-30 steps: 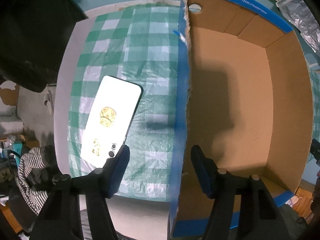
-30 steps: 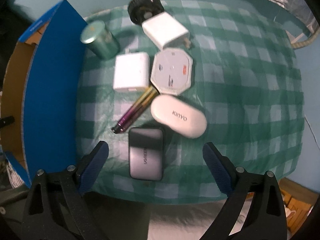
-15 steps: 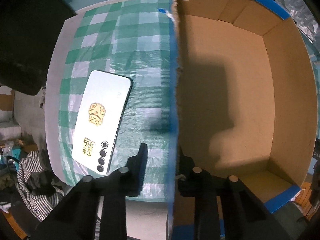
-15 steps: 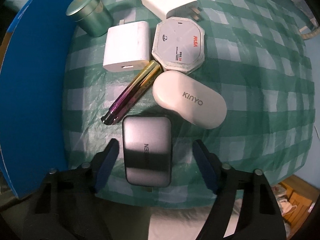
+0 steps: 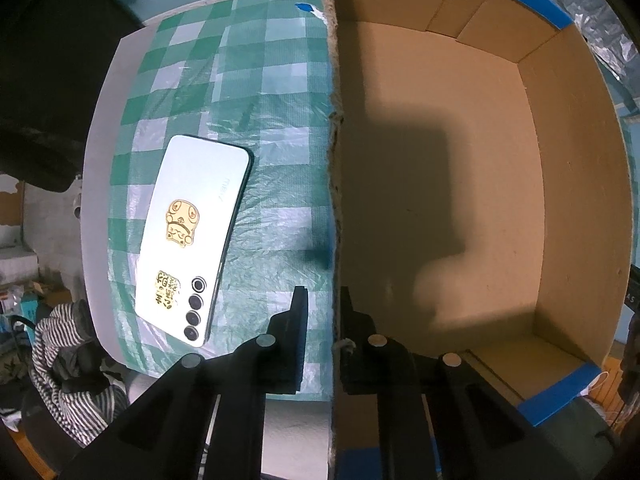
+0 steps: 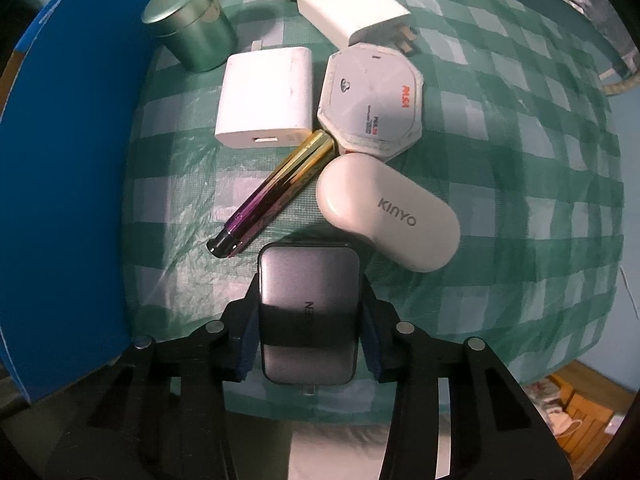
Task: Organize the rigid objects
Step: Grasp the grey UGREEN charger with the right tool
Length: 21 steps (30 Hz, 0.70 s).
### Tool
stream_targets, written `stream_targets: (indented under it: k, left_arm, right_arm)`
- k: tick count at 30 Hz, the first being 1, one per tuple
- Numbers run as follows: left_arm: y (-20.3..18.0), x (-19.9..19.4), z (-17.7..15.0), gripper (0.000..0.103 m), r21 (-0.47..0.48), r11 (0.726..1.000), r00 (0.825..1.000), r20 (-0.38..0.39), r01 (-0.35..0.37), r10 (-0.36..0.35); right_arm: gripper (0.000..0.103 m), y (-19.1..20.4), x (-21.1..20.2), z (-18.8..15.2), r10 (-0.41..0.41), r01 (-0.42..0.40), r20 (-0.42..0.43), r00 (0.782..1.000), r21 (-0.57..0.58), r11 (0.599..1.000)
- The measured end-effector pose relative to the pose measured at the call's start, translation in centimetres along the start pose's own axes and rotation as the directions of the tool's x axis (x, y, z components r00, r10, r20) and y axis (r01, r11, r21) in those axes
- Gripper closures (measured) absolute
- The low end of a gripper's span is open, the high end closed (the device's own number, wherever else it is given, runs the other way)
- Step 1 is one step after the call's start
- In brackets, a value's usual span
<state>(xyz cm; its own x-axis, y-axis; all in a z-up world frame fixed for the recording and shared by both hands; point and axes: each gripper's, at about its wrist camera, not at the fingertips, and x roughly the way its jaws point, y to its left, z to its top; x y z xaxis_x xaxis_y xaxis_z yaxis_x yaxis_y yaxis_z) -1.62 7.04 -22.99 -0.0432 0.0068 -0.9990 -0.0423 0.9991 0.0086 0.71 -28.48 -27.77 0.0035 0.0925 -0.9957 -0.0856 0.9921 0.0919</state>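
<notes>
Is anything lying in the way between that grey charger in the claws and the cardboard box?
Nothing visible. The grey charger sits between the closing right gripper; only bare cloth separates it from the box, whose blue wall it must clear.

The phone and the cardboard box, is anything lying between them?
No. The left wrist view shows only bare checked cloth between the phone and the box wall.

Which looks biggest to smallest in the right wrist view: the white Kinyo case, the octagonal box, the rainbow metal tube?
1. white Kinyo case
2. octagonal box: almost the same; it lies farther from the camera, so these two could swap.
3. rainbow metal tube: clearly the slimmest.
</notes>
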Motion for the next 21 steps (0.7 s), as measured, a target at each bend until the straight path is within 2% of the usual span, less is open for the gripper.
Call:
stream_targets:
  k: [6, 13, 21]
  left_arm:
    - [-0.5, 0.0, -0.2, 0.095, 0.008, 1.000, 1.000, -0.001, 0.006, -0.006]
    - [-0.6, -0.1, -0.5, 0.096, 0.012, 1.000, 1.000, -0.004, 0.014, -0.014]
    - [-1.0, 0.0, -0.6, 0.096, 0.012, 1.000, 1.000, -0.006, 0.014, -0.014]
  right_arm:
    - [0.062, 0.7, 0.2, -0.3, 0.017, -0.016, -0.021, 1.000, 0.005, 1.000]
    - [0.062, 1.0, -0.9, 0.4, 0.050, -0.050, 0.007, 0.999, -0.014, 0.999]
    - [0.062, 3.6, -4.3, 3.4, 0.079, -0.077, 0.034, 0.996, -0.049, 0.996]
